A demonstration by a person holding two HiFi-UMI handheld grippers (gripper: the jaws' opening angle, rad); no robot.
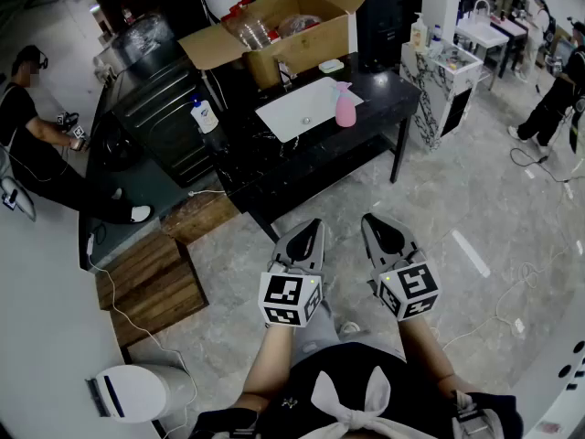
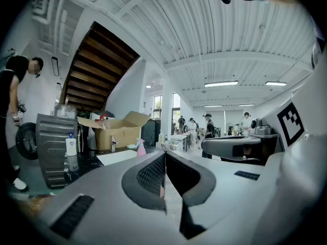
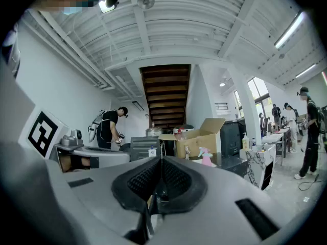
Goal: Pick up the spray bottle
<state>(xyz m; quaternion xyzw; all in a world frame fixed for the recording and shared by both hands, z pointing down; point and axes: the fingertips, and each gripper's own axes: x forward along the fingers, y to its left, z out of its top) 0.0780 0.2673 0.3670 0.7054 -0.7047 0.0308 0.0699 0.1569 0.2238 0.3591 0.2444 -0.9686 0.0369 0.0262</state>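
The pink spray bottle (image 1: 345,105) stands upright on the black table (image 1: 366,122), beside a white sink basin (image 1: 302,108). It shows small and far off in the left gripper view (image 2: 140,147) and in the right gripper view (image 3: 206,157). Both grippers are held side by side over the floor, well short of the table. The left gripper (image 1: 313,225) (image 2: 165,155) has its jaws pressed together with nothing between them. The right gripper (image 1: 370,219) (image 3: 161,160) is likewise shut and empty.
An open cardboard box (image 1: 283,26) sits at the back of the table, and a white pump bottle (image 1: 203,115) stands at its left end. A crouching person (image 1: 27,144) is at far left. Wooden pallets (image 1: 151,277) and a white bin (image 1: 137,393) lie lower left. A marble counter (image 1: 443,80) stands right.
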